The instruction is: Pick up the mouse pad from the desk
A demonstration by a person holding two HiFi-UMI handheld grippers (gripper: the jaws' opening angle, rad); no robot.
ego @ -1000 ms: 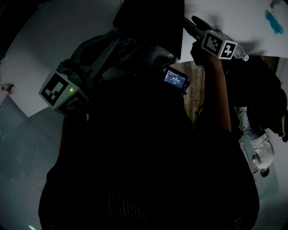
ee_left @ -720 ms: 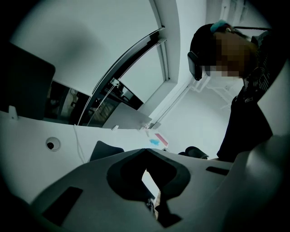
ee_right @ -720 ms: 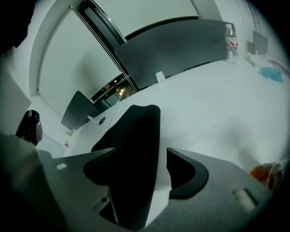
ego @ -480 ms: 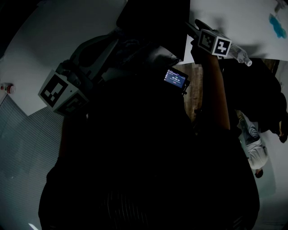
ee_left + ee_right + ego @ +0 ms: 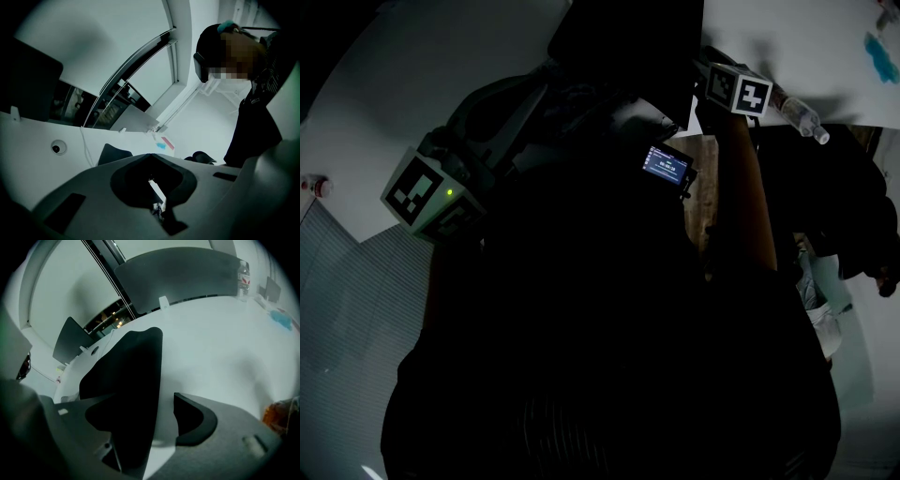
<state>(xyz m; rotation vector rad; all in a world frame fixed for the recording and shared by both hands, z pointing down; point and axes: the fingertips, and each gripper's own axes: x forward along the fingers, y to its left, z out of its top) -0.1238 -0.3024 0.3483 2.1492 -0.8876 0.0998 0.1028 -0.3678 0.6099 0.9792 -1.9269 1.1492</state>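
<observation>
Lying flat on the white desk (image 5: 225, 333), the black mouse pad (image 5: 133, 376) is showing one edge between the jaws of the right gripper (image 5: 146, 414), which have just been opening wide and are not pressing on it. The left gripper (image 5: 151, 164) is holding its jaws together on nothing. With the pad so thin and flush, a jaw failing to get under that edge is likely to be sending it skidding, or closing on air.
</observation>
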